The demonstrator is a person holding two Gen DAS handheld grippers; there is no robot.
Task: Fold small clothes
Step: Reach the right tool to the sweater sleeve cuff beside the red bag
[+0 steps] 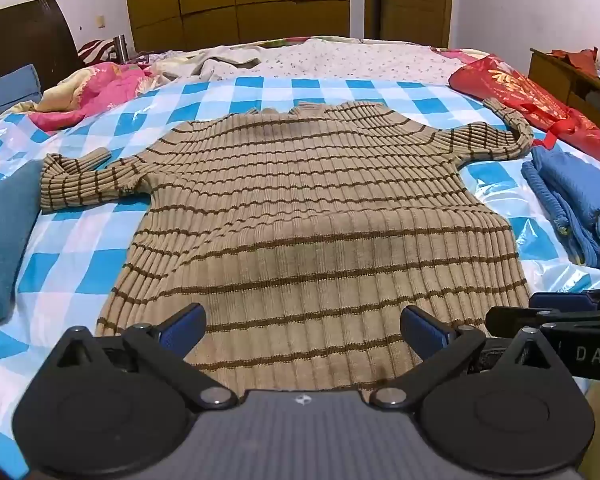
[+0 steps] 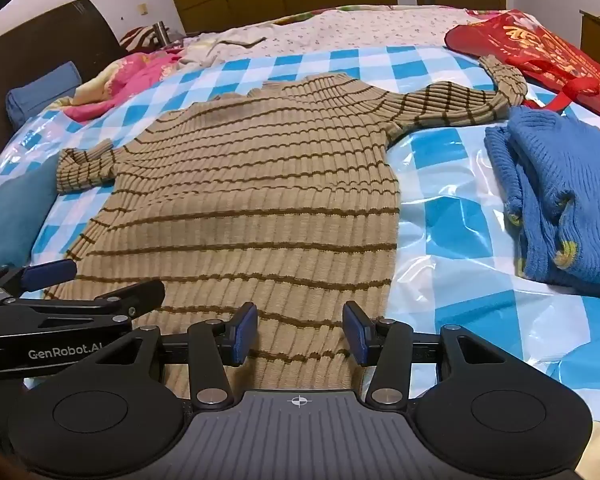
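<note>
Ribbed knit sweater [image 1: 300, 208], glossy plastic checked sheet [image 1: 80, 248], ribbed blue knit [image 2: 560, 184]

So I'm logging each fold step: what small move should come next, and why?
Probably lower both open tongs, left and right, and pinch the hem of the striped sweater. It lies spread flat on the checkered sheet, unfolded, with neither gripping it.

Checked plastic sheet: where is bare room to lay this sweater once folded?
Widest bare checked plastic sheet lies between the tan ribbed brown-striped sweater and the folded blue knit garment. Another strip runs beyond the collar, before the floral bedding. Left is crowded: teal cushion, pink quilt. The red bag fills the far right.
</note>
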